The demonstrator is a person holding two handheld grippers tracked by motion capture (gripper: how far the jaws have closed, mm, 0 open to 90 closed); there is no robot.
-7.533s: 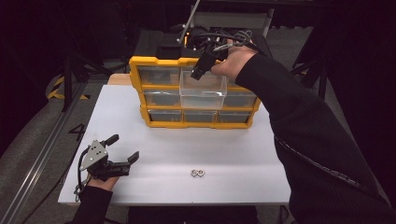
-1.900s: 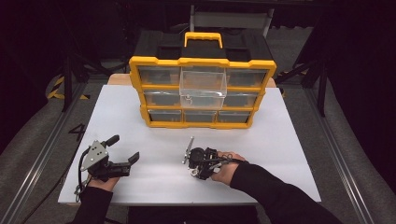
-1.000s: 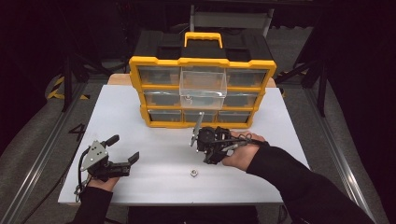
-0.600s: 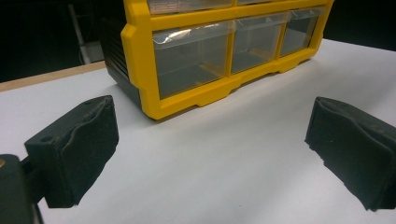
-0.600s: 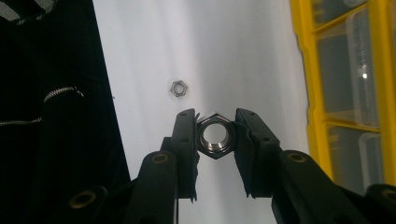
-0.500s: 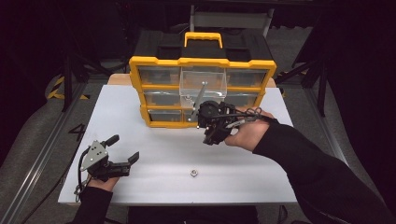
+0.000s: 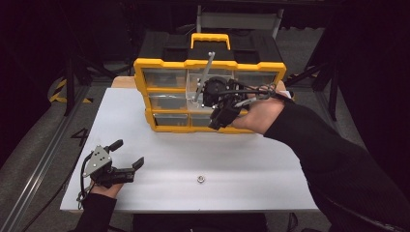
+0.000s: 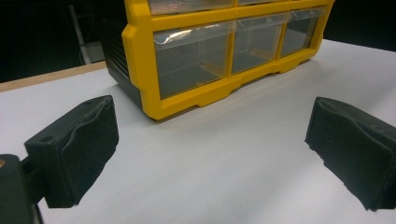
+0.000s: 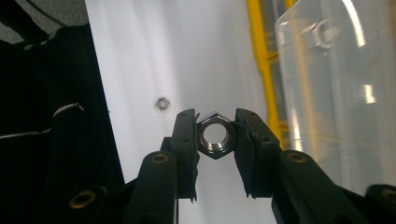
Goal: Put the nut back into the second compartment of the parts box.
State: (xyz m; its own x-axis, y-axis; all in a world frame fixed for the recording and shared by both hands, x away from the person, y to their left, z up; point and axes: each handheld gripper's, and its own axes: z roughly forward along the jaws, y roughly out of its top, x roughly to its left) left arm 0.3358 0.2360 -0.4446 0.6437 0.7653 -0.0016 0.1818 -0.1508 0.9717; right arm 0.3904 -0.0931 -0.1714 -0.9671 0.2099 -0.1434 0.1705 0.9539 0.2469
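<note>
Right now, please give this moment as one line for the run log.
right gripper: shut on hex nut, raised beside open clear drawer | left gripper: open, on table | second nut: on table

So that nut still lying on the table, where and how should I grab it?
The nut lies flat, hole up, on the white table. Come straight down from above and close the pads on two opposite flat sides, probably the way the right hand-held gripper holds its nut.

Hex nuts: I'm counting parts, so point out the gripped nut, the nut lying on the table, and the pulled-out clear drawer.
Gripped nut [image 9: 214,136]: right gripper view, its front face beside the hole.
Nut on the table [image 7: 199,179]: high view, its top.
Clear drawer [image 9: 336,88]: right gripper view, its see-through wall.
</note>
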